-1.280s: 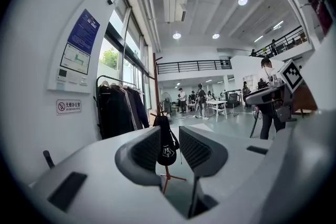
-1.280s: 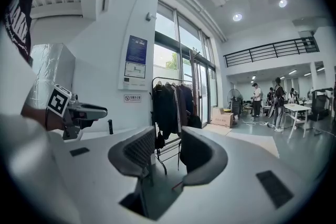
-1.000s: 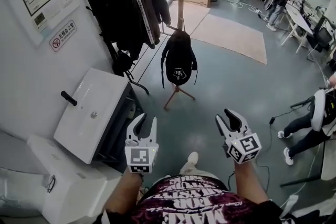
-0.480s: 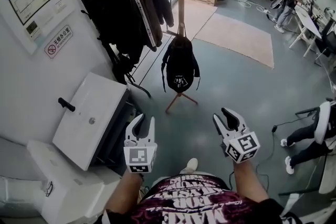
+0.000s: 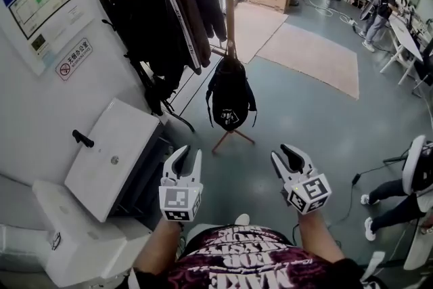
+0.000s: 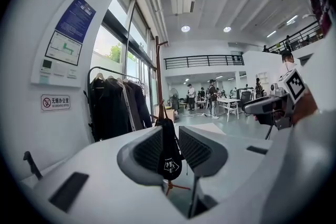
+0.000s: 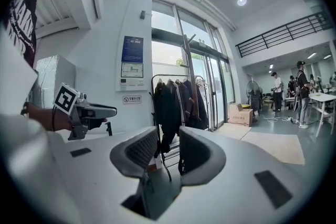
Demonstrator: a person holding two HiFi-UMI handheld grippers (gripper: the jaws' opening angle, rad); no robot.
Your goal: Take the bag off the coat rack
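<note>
Bag point(image 5: 230, 101) hangs on coat rack point(image 5: 231, 3) at 12 o'clock, well apart from both claws. Left claw point(image 5: 188, 151) at 7, jaws apart, empty. Right claw point(image 5: 283, 152) at 5: jaws just been closing, apart, nothing between them.

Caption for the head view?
Left claw open, right claw open but just closing slightly, both empty, facing the black bag on the coat rack.

No-smoking sign point(image 5: 73, 59) on the white wall point(image 5: 37, 122); upside-down "MAKE" and "FOR" on the person's shirt point(image 5: 243, 262).
</note>
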